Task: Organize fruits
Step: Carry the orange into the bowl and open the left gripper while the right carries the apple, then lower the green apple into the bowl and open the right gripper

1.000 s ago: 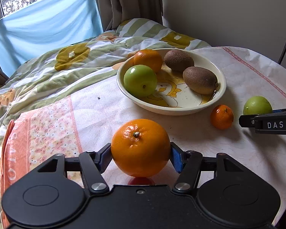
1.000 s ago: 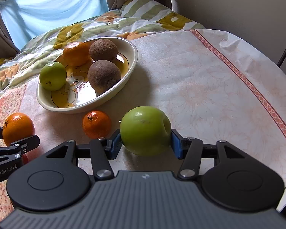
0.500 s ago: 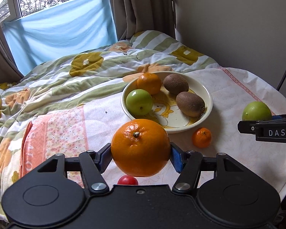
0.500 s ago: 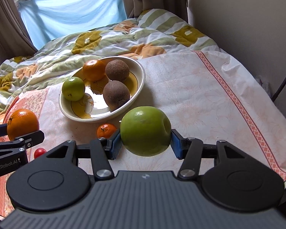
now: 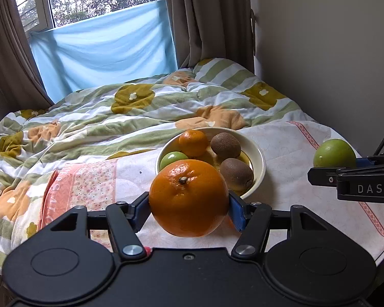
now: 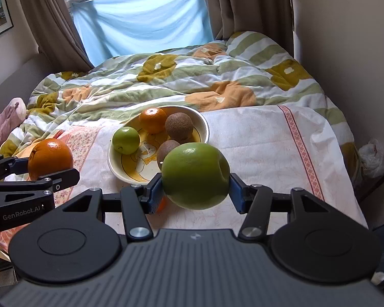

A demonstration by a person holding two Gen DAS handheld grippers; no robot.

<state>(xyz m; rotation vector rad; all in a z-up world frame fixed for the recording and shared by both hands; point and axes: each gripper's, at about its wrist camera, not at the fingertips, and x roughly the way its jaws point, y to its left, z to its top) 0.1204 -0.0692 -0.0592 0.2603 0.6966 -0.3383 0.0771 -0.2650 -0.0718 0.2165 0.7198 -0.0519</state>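
My left tongs are clenched on a large orange, dimpled and glossy; my right tongs grip a smooth green apple. Both fruits hang above the cloth-covered worktop, near the bowl. That glazed bowl already holds two fuzzy kiwis, a small orange and a green apple. I judge these two remain to be placed, plus a small orange glimpsed below.

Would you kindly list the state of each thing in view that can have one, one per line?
left gripper: shut on the large orange, held above the table
large orange: gripped, lifted
right gripper: shut on the large green apple
large green apple: gripped, lifted
bowl: upright, holding an orange, a small green apple and two kiwis
curtains: drawn open
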